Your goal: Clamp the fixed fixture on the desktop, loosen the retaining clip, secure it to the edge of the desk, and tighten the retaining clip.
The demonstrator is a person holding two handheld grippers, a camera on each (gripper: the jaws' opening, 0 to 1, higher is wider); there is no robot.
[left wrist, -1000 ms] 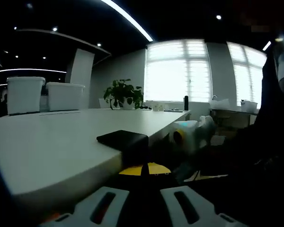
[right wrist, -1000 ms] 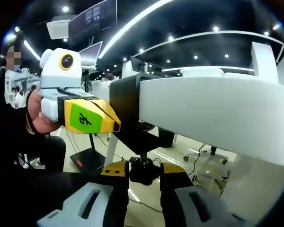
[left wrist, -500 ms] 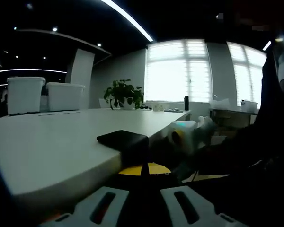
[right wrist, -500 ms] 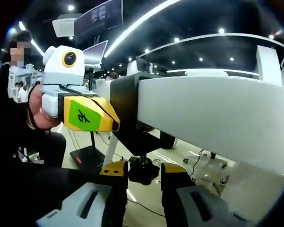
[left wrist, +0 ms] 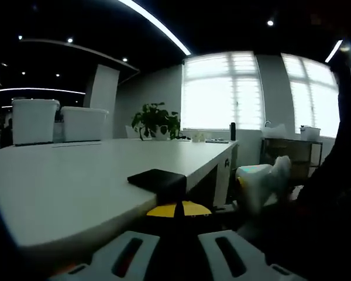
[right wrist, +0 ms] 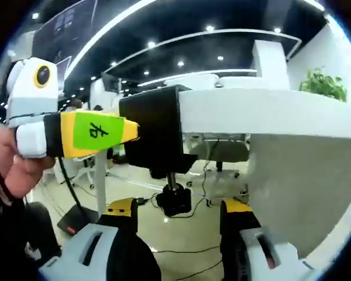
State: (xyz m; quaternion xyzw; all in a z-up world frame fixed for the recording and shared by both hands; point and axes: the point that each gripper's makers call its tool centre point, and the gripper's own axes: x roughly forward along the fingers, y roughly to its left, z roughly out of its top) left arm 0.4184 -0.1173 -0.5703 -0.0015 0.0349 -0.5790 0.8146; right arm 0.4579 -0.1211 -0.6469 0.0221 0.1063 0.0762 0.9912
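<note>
In the right gripper view my right gripper [right wrist: 178, 218] stood at the bottom of the frame with its two yellow-tipped jaws spread wide, nothing between them. Just above the gap, at the centre of the frame, hung the black screw knob [right wrist: 174, 201] under the black fixture [right wrist: 154, 130], which sat over the edge of the white desk [right wrist: 263, 108]. My left gripper [right wrist: 76, 133] came in from the left of that frame, its yellow nose with a green label touching the fixture's side; a hand [right wrist: 14, 170] gripped its white body at the left edge.

In the left gripper view my left gripper [left wrist: 176, 209] rose from the bottom centre, its yellow tips drawn together against the fixture [left wrist: 158, 180], which lay on the desk [left wrist: 64, 175] edge just below the middle. I could not tell how firmly it gripped. A potted plant [left wrist: 155, 120] stood at the desk's far end, with two white bins [left wrist: 58, 120] at the upper left.
</note>
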